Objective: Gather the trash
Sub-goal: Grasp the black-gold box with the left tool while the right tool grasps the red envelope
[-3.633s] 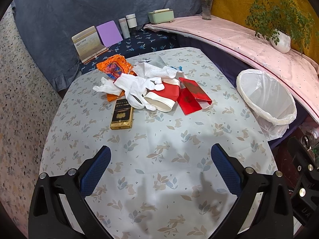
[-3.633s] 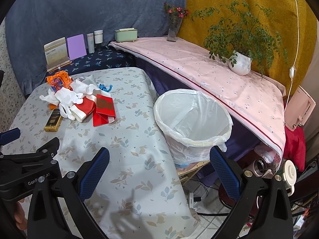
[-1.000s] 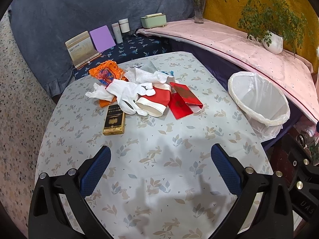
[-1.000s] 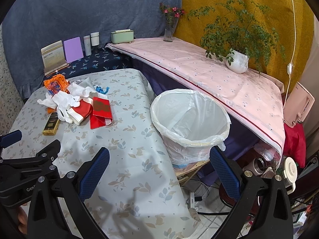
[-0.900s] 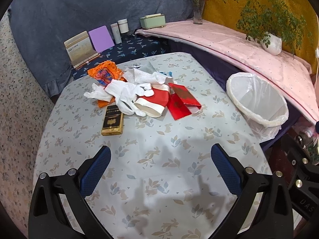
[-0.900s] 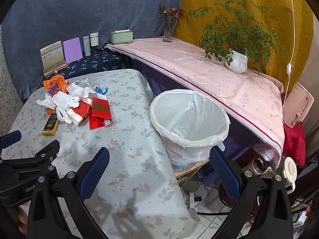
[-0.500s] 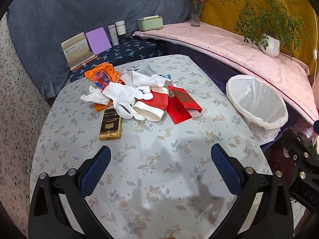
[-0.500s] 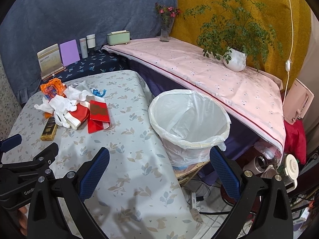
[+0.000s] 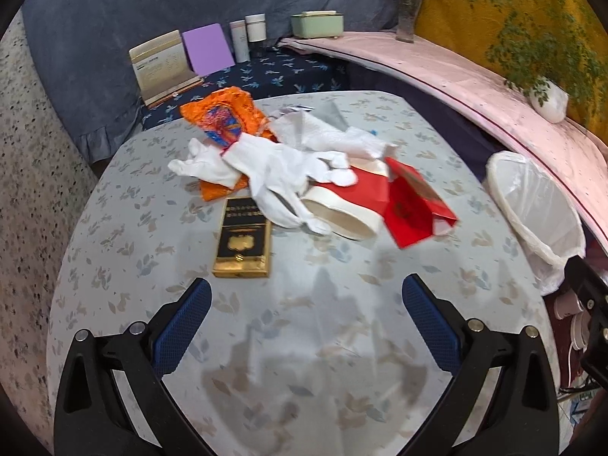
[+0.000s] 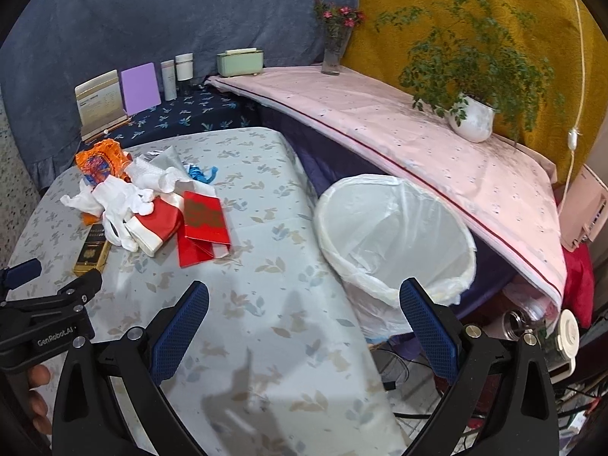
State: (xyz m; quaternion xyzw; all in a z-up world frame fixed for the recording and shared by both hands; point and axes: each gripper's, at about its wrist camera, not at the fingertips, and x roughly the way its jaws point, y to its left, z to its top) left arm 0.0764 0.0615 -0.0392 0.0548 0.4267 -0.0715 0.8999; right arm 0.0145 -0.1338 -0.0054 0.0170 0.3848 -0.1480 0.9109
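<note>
A heap of trash lies on the leaf-patterned table (image 9: 323, 342): white gloves (image 9: 273, 167), an orange wrapper (image 9: 224, 117), a red-and-white paper cup (image 9: 349, 205), red envelopes (image 9: 414, 205) and a black-and-gold box (image 9: 243, 243). My left gripper (image 9: 304, 323) hangs open just short of the box, nothing between its fingers. In the right wrist view the same heap (image 10: 152, 205) sits far left, and a bin with a white liner (image 10: 395, 243) stands off the table's right edge. My right gripper (image 10: 304, 323) is open and empty over the table's near right side.
A pink-covered ledge (image 10: 418, 133) runs behind the bin, with a potted plant (image 10: 471, 114), a flower vase (image 10: 334, 49) and a green box (image 10: 239, 62). Cards and jars (image 9: 212, 53) stand on a dark shelf behind the table. Clutter lies on the floor at the right (image 10: 551, 334).
The left gripper has moved forward and lower toward the heap, so the box and gloves look larger. The right gripper has edged forward a little. Both stay open.
</note>
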